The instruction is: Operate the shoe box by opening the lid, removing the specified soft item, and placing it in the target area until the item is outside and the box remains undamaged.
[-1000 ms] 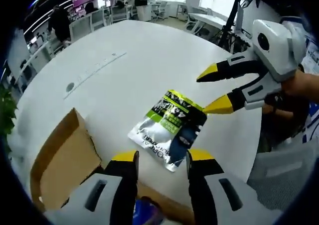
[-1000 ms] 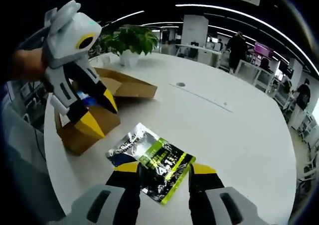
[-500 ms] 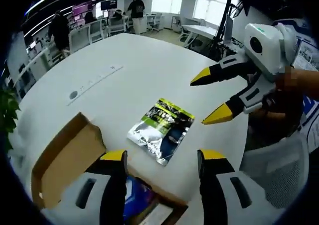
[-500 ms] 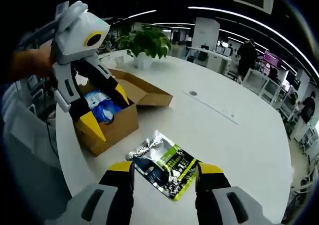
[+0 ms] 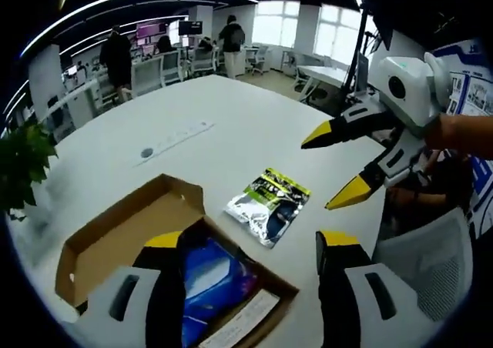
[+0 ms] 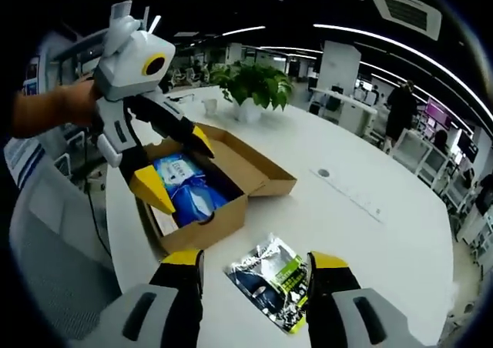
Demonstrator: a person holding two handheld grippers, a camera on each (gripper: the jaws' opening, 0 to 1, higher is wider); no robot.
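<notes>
The green-and-silver foil pouch (image 6: 271, 277) is lying beside the open brown cardboard shoe box (image 6: 202, 185); placement is judged complete. Both grippers (image 5: 245, 244) (image 6: 256, 260) are being held spread, empty.

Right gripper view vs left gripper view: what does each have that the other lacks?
Right gripper view: the potted plant whole, standing on the white table, and the left gripper, open above the box.

Left gripper view: the right gripper, open beyond the pouch, and bright windows.

Both: the open cardboard box with its blue packet, and the green-and-silver pouch lying on the table outside it.
</notes>
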